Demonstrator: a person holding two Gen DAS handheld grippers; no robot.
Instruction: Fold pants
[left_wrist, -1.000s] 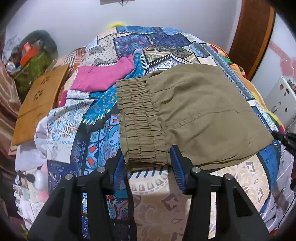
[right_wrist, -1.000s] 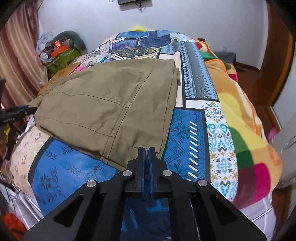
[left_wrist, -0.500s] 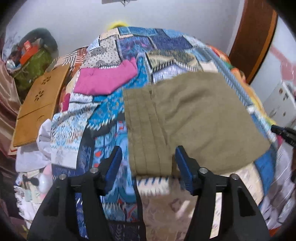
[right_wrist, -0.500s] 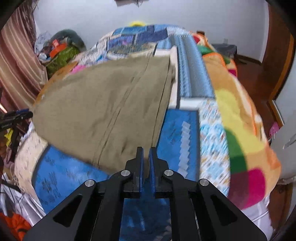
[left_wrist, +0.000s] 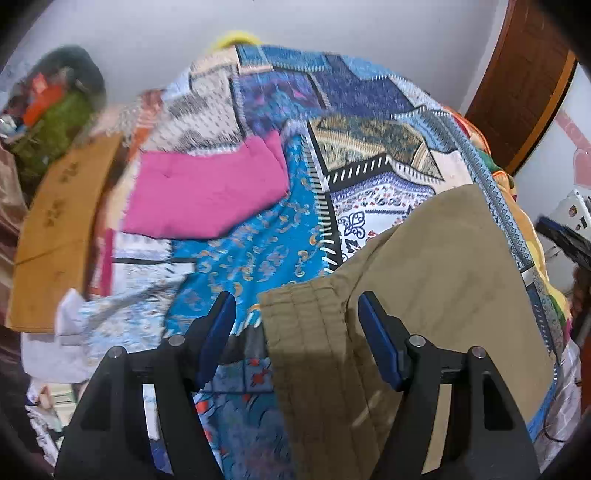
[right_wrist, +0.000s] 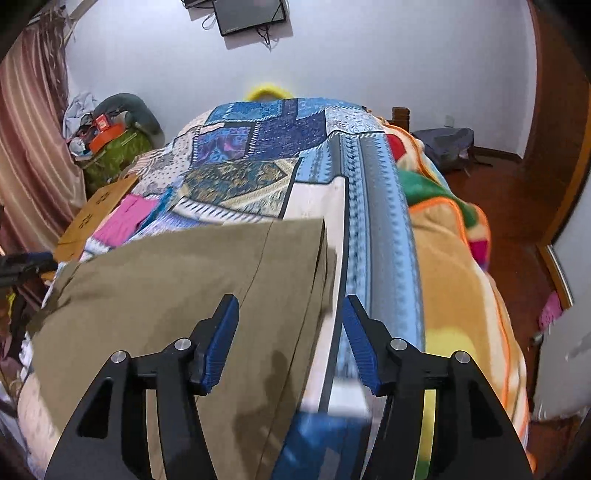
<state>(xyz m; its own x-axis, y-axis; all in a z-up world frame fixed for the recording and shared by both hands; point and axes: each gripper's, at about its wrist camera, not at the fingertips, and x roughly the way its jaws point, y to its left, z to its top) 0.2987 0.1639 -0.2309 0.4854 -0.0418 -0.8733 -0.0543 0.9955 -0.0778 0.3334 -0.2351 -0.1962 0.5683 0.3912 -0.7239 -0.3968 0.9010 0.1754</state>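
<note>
Olive-khaki pants lie folded on a patterned bedspread. In the left wrist view their ribbed elastic waistband lies between the fingers of my left gripper, which is open and holds nothing. In the right wrist view the pants spread left and my right gripper is open over their right edge, one finger over cloth, the other over the bedspread. The right gripper's tip shows at the left wrist view's right edge.
A folded pink garment lies on the bed beyond the pants. A wooden board leans at the bed's left side, with piled clutter behind. An orange-green blanket covers the bed's right side. A wooden door stands at the right.
My right gripper has opened from shut and moved forward over the pants' right edge. My left gripper stayed open and moved forward over the waistband.
</note>
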